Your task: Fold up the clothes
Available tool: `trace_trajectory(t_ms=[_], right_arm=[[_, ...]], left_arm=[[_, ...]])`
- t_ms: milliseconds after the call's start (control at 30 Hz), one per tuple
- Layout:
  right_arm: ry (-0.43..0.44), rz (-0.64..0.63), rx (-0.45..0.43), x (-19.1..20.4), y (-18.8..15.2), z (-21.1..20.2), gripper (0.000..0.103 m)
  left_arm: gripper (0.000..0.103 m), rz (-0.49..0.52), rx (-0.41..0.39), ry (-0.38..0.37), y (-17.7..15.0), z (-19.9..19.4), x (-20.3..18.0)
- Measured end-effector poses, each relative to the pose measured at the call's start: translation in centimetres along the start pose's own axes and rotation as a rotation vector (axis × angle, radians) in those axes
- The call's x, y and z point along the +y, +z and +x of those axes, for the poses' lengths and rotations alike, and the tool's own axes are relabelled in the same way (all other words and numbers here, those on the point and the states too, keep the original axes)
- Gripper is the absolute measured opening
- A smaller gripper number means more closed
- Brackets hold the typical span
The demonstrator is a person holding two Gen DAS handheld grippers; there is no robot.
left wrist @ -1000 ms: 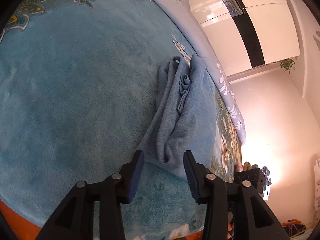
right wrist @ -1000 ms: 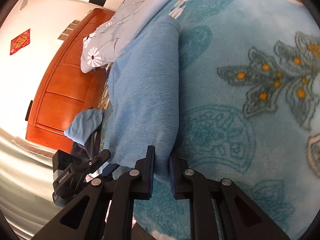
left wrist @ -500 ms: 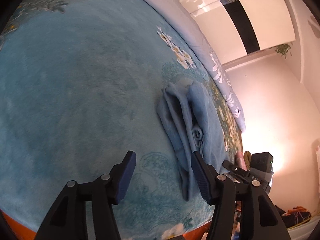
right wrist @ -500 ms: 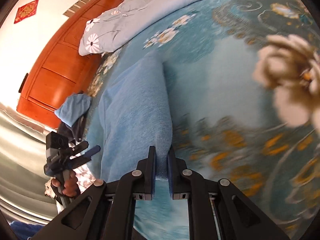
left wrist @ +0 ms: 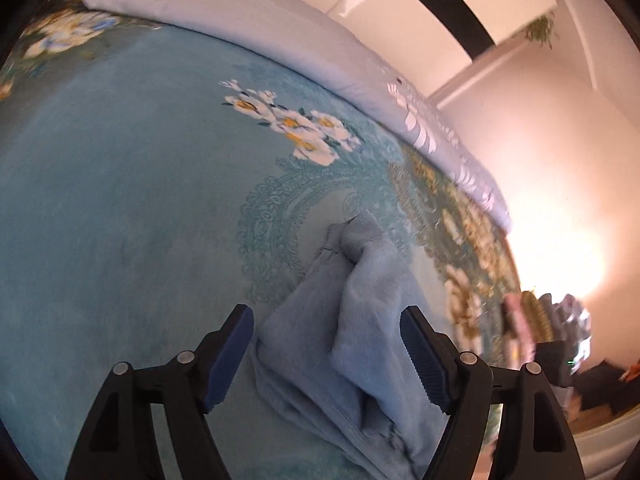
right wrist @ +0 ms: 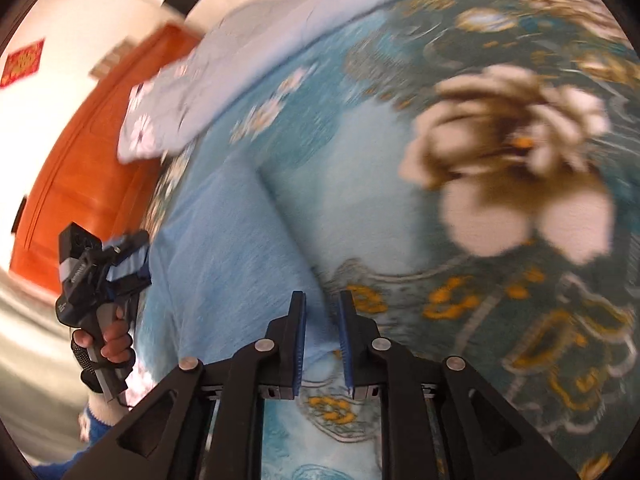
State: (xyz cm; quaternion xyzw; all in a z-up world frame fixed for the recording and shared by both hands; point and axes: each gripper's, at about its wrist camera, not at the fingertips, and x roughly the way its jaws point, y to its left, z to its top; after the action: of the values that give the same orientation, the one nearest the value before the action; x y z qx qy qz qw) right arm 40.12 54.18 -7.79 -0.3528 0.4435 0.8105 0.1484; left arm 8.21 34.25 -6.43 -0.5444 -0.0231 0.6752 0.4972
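Garment (left wrist: 360, 320) lengthwise away | left gripper (left wrist: 326, 344) wide, empty | right gripper (right wrist: 322, 340) pinches edge

Nothing can be read with certainty. In the right wrist view, the left gripper (right wrist: 134, 258), off to the left of the right tongs, carries small pale lettering on its black body, too blurred to make out. Far up and left of those tongs, a red wall hanging (right wrist: 22, 63) bears gold characters, also too smeared to read.
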Motion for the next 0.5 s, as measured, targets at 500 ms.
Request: trace_trajectory(t_ms=[500], right_arm=[[0.138,0.254,-0.078,1.6,-7.2,2.4,0.037]], left_arm=[[0.078,0.023,0.083,-0.005,-0.6,4.1,0.8]])
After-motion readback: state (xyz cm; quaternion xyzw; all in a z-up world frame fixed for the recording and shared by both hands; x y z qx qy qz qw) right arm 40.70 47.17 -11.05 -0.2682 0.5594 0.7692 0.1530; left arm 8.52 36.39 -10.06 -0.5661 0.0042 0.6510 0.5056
